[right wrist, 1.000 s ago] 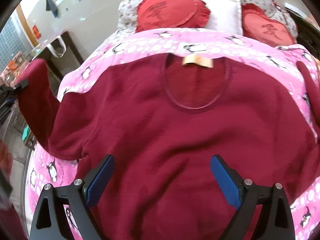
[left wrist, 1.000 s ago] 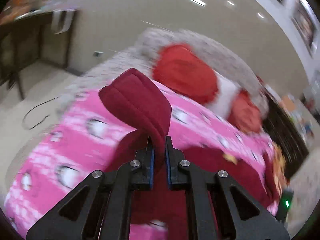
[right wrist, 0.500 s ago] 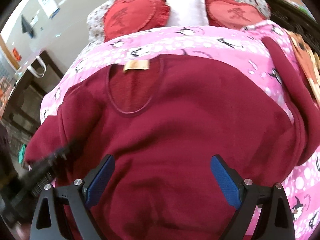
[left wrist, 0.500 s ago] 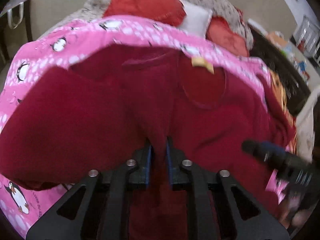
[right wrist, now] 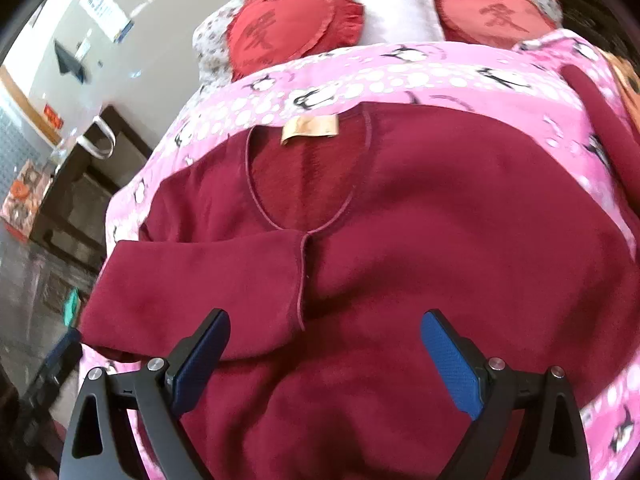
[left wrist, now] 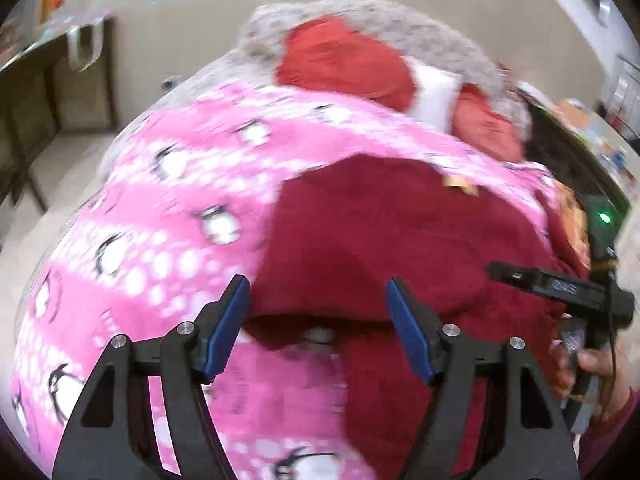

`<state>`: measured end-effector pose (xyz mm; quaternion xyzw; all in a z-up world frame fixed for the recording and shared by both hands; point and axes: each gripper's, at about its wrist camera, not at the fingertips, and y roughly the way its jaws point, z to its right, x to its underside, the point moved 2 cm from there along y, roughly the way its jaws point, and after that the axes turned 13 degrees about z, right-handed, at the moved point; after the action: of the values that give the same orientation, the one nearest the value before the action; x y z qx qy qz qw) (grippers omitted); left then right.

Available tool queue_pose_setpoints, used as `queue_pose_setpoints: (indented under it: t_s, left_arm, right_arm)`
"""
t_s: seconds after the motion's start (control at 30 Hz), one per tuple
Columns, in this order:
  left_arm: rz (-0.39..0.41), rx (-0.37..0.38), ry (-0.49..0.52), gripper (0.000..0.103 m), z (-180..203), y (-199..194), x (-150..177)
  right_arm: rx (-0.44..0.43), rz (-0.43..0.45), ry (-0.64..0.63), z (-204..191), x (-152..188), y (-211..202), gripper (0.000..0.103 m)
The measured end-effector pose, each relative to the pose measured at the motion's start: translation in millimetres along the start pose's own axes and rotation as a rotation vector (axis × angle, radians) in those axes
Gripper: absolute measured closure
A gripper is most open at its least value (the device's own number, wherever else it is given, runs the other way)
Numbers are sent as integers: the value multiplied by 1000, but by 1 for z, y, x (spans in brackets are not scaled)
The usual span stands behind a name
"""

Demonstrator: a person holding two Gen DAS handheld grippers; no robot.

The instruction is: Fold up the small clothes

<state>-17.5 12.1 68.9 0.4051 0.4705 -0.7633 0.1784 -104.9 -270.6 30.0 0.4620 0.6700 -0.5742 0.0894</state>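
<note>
A dark red long-sleeved top [right wrist: 440,240] lies face up on a pink penguin blanket [right wrist: 400,80], with a tan label [right wrist: 310,128] at the neck. Its left sleeve [right wrist: 200,288] is folded across the chest; the cuff ends below the neckline. The other sleeve [right wrist: 600,132] lies stretched out at the right. My right gripper [right wrist: 324,352] is open and empty above the lower chest. My left gripper [left wrist: 318,320] is open and empty above the top's folded left edge [left wrist: 360,248]. The right gripper's body [left wrist: 560,288] shows at the right of the left wrist view.
Two red heart cushions [right wrist: 296,28] and a white pillow [right wrist: 396,12] lie at the head of the bed. A dark table with a white bag [right wrist: 100,140] stands to the left. The bed's left edge drops to the floor [left wrist: 52,160].
My left gripper carried the left sleeve over the chest, let it go and opened, then drew back to the left. The right gripper stayed open above the top.
</note>
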Motion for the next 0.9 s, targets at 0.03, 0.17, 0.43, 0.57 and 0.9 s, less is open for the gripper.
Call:
queue_pose_setpoints:
  t_s: [0.03, 0.17, 0.43, 0.57, 0.9]
  left_arm:
    - [-23, -5, -28, 32, -8, 6, 3]
    - [-81, -26, -70, 32, -19, 18, 16]
    - [-32, -39, -67, 32, -12, 10, 7]
    - [-16, -13, -74, 32, -4, 7, -2]
    - [-128, -26, 0, 32, 17, 39, 25]
  right_arm:
    - [-2, -1, -21, -4, -1, 6, 8]
    - [3, 0, -112, -19, -1, 32, 42]
    - [8, 136, -318, -42, -13, 1, 101]
    - [74, 261, -307, -23, -39, -45, 101]
    - [403, 91, -180, 92, -40, -16, 96]
